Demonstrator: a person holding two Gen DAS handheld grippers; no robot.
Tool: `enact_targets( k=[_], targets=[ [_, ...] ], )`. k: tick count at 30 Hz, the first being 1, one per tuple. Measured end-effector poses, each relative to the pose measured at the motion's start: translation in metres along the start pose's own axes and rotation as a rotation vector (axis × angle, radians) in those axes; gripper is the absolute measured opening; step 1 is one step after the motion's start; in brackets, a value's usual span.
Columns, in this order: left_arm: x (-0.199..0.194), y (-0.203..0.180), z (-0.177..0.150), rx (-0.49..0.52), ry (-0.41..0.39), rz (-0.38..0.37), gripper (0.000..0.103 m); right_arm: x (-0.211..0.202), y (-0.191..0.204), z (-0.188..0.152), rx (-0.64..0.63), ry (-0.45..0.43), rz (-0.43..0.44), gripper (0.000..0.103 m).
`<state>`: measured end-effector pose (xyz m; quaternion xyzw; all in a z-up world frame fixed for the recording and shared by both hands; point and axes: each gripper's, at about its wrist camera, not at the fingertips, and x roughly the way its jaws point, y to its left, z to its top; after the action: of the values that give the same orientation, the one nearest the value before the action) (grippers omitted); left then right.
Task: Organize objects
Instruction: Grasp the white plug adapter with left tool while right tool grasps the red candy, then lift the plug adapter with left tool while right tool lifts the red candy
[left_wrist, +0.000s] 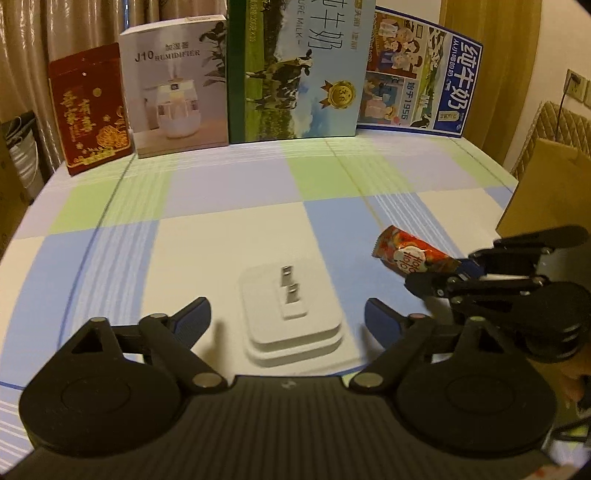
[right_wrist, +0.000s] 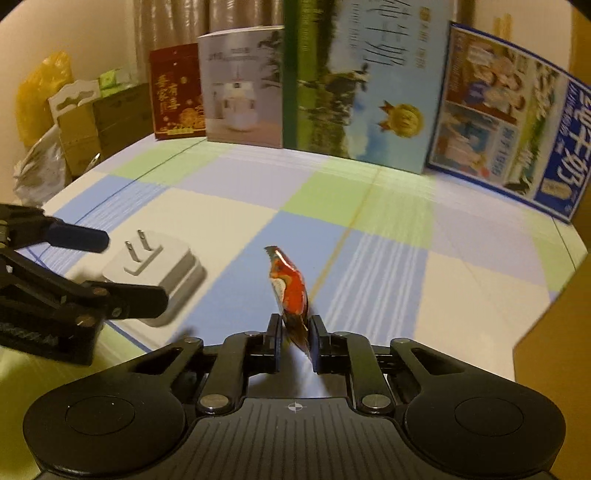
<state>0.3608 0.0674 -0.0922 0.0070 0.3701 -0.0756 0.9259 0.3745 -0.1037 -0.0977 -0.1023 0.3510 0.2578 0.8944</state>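
Note:
A white plug adapter (left_wrist: 291, 314) lies prongs-up on the checked tablecloth, between the wide-apart fingers of my left gripper (left_wrist: 288, 317), which is open around it without touching. The same plug adapter (right_wrist: 155, 269) shows at the left of the right wrist view, with the left gripper (right_wrist: 110, 266) straddling it. My right gripper (right_wrist: 295, 332) is shut on one end of a red snack packet (right_wrist: 290, 288), which sticks out forward above the cloth. In the left wrist view the snack packet (left_wrist: 410, 254) hangs to the right of the adapter, held by the right gripper (left_wrist: 458, 269).
Along the table's back edge stand a red box (left_wrist: 90, 107), a humidifier box (left_wrist: 177, 85), a green milk carton box (left_wrist: 295, 70) and a blue milk box (left_wrist: 417, 74). A cardboard box (left_wrist: 546, 192) sits off the right edge. Bags and cartons (right_wrist: 74, 122) pile at the left.

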Motion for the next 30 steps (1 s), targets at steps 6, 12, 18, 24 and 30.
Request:
enact_targets(
  k=[6,12,18,24,30],
  targets=[
    [0.009,-0.007,-0.001,-0.006,0.005,0.033,0.066,-0.005,-0.008,-0.003,0.047,-0.002,0.017,0.010],
    [0.006,-0.008,-0.006,0.012,0.006,0.046,0.061,-0.014,0.003,-0.006,0.025,0.025,0.028,0.009],
    [-0.013,-0.019,-0.020,0.051,0.046,0.027,0.061,-0.046,0.020,-0.023,-0.027,0.096,-0.036,0.009],
    [-0.043,-0.031,-0.045,0.087,0.085,-0.008,0.060,-0.087,0.033,-0.052,-0.094,0.126,0.021,0.034],
    [-0.075,-0.029,-0.065,0.074,0.086,-0.007,0.050,-0.111,0.022,-0.057,0.026,0.044,0.101,0.056]
  ],
)
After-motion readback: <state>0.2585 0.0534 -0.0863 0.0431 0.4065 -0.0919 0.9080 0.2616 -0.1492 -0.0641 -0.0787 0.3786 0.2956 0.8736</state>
